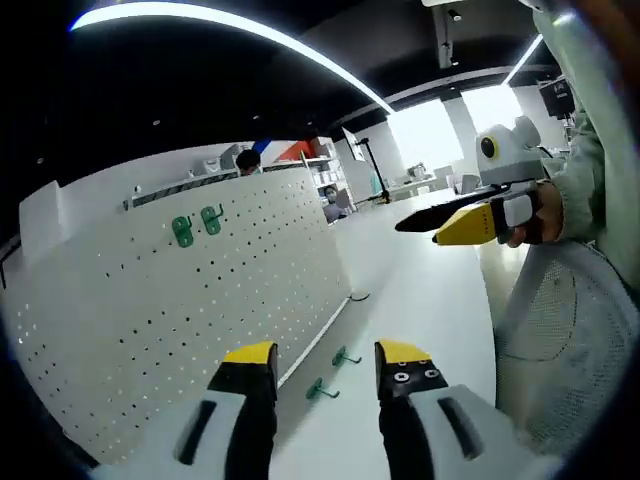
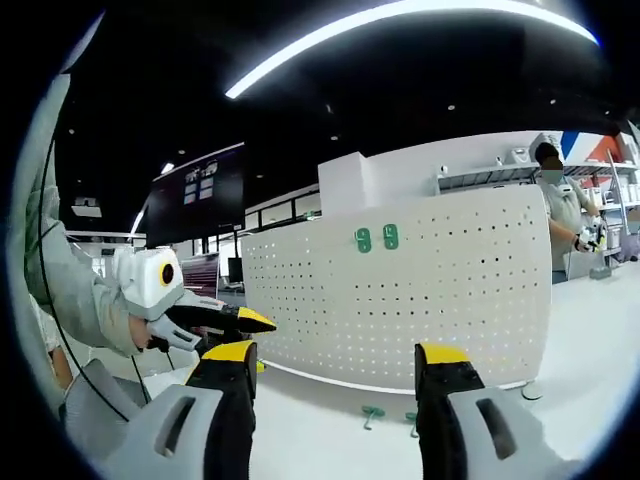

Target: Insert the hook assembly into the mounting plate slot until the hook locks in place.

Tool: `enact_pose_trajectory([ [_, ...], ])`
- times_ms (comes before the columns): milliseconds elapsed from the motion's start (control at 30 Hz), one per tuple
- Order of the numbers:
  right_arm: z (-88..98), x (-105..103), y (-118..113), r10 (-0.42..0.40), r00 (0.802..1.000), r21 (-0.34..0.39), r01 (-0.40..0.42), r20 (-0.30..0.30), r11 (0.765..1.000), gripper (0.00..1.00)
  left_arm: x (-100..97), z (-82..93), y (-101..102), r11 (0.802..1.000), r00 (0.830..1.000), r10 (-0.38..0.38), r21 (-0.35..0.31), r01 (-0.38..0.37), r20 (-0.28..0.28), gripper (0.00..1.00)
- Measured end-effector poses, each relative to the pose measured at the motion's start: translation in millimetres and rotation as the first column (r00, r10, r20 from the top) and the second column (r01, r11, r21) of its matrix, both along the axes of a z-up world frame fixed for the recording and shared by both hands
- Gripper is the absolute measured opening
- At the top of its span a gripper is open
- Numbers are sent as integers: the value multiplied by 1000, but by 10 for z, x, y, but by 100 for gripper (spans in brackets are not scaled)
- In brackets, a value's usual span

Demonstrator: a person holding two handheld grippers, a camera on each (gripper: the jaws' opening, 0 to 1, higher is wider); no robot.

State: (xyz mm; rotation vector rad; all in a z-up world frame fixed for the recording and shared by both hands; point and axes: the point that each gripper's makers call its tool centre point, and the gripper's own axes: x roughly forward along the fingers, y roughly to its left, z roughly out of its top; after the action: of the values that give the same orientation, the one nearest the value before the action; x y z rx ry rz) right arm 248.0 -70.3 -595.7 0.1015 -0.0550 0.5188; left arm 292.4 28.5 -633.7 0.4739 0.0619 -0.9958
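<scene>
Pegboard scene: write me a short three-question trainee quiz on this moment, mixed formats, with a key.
1. True or false: two green hooks already hang near the top of the white pegboard.
2. Multiple choice: where are the loose green hooks? A) on the white table at the foot of the pegboard; B) between the left gripper's jaws; C) in the person's hand.
3. Fill in: the left gripper and the right gripper both have their jaws ____, holding nothing.

Key: 1 true; 2 A; 3 open.
</scene>
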Motion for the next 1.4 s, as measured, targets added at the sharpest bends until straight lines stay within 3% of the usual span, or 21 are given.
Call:
enact_pose_trajectory([
  [33, -1, 1, -4, -2, 1000, 0, 2, 0, 1000, 62, 28, -39, -17, 1000, 1000, -13, 22, 13, -4, 39],
  [100, -2, 4, -12, -5, 1000, 0, 5, -1, 1000, 62, 92, -200, -70, 996, 996, -48, 70, 53, -75, 34],
  [433, -20, 30, -52, -25, 1000, -1, 25, -10, 1000, 61, 439, -479, -196, 972, 990, -105, 199, 122, -97, 23],
  [600, -41, 44, -72, -34, 999, -2, 34, -21, 999, 60, 653, -691, -221, 958, 979, -111, 244, 152, -172, 21],
  [867, -85, 69, -96, -49, 998, -14, 48, -38, 999, 59, 951, -922, -288, 953, 966, -90, 262, 155, -244, 21],
  [1400, -158, 116, -160, -83, 994, -24, 81, -71, 996, 58, 1321, -1470, -365, 899, 938, -96, 375, 225, -332, 19],
])
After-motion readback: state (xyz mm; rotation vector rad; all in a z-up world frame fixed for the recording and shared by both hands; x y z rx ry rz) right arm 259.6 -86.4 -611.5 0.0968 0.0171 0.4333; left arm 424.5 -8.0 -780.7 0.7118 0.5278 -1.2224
